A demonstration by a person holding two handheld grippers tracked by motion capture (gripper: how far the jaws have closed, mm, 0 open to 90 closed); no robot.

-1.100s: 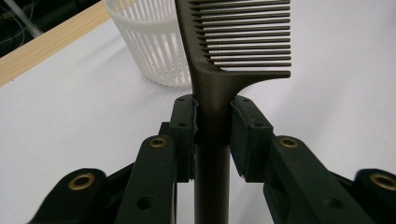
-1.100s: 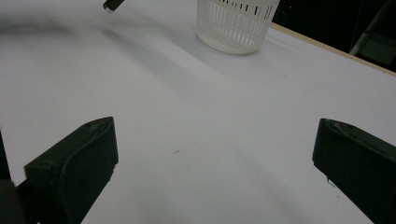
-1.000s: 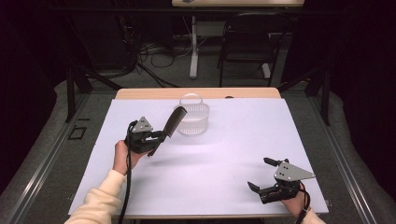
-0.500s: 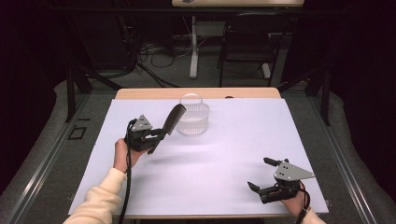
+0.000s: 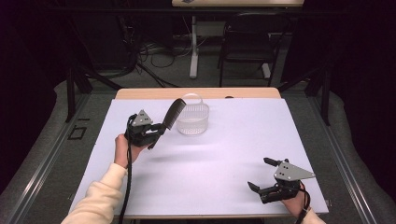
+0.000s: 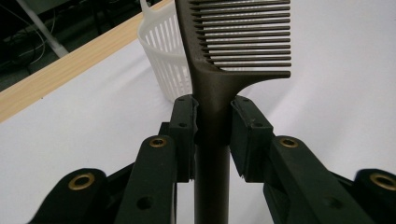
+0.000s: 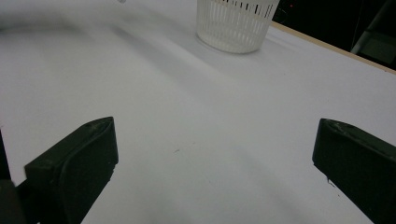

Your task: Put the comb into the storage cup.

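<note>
A dark comb [image 5: 173, 113] [image 6: 233, 42] is held off the table by its handle, with my left gripper [image 5: 156, 132] [image 6: 212, 123] shut on it. Its toothed end points up and toward a white slatted basket [image 5: 193, 117] [image 6: 166, 56] [image 7: 236, 21] at the back middle of the white table cover [image 5: 215, 154], close to the basket's left rim. My right gripper [image 5: 261, 175] [image 7: 215, 154] rests low near the front right of the table, open, with nothing between its jaws.
A wooden table edge [image 5: 154, 93] runs behind the basket. Beyond it are a dark chair [image 5: 247, 42], cables and a stand leg [image 5: 194, 46] on the floor. Bare white cover lies between the two grippers.
My left gripper with the comb has barely shifted, a touch toward the basket. The right gripper has not moved.
</note>
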